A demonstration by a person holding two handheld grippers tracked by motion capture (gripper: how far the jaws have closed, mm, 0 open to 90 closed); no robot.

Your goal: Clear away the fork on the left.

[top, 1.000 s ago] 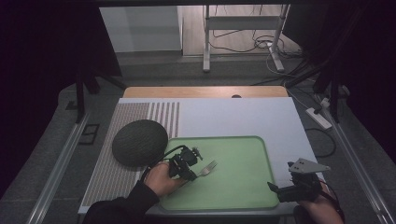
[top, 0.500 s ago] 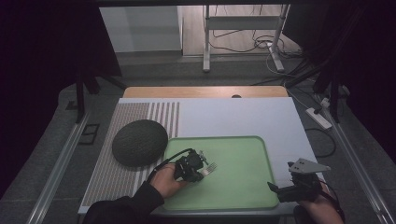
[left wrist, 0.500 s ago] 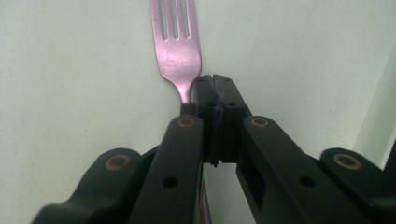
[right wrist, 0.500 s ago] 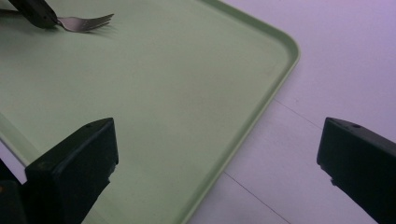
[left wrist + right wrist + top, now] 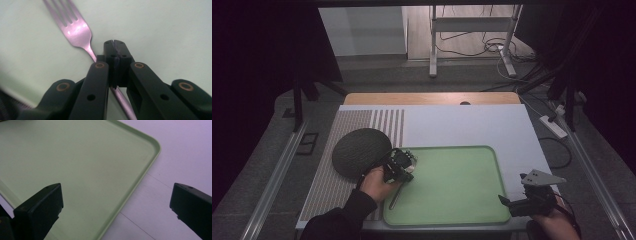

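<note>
From the high view: left gripper (image 5: 401,165) sits at the left edge of the green tray (image 5: 462,210), beside a dark round mat (image 5: 359,152) on the table (image 5: 462,125); right gripper (image 5: 532,197) hovers at the tray's near-right corner.
Left gripper view: jaws clamped tight on the fork (image 5: 77,31) handle, tines pointing away over the tray (image 5: 162,30).
Right gripper view: jaws spread wide, holding nothing, over the tray corner (image 5: 100,165).
</note>
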